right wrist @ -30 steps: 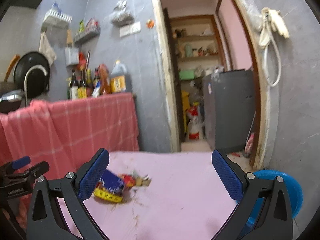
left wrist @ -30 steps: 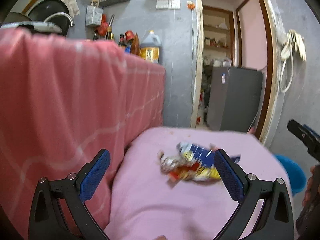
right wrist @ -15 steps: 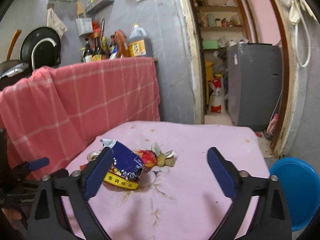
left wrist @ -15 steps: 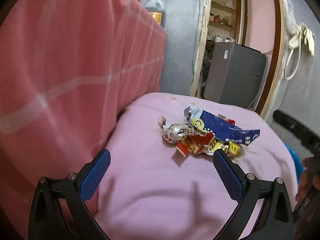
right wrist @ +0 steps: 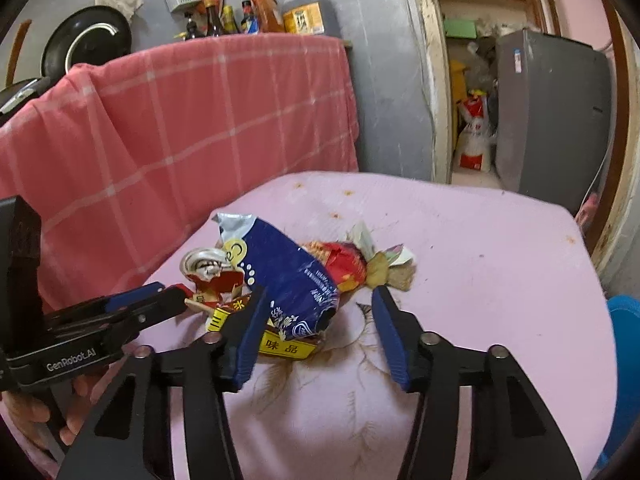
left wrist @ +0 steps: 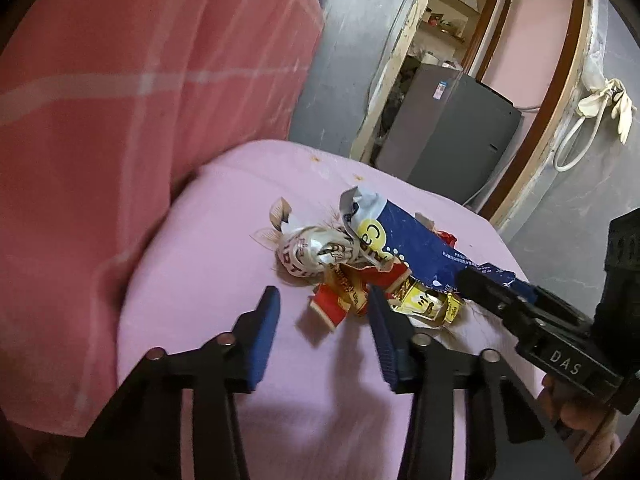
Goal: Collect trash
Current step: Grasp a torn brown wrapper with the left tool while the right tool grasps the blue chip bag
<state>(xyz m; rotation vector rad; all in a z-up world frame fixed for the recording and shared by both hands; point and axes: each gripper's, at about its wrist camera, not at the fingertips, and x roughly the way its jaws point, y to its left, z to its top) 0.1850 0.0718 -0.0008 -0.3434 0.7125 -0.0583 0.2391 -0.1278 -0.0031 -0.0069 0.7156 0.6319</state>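
A heap of crumpled wrappers lies on the pink cloth: a blue snack bag, a silver-white wrapper, a red packet and a yellow one. My left gripper is half open, with its jaws either side of the red packet at the heap's near edge. My right gripper is half open around the blue bag's lower end, with the bag between its jaws. Each gripper shows in the other's view.
A red checked cloth hangs over a counter to the left, with bottles on top. A blue bin stands at the right edge. A doorway with a grey fridge lies behind.
Both grippers have come down and forward onto the heap. Their jaws have narrowed from wide open to half open around the wrappers.
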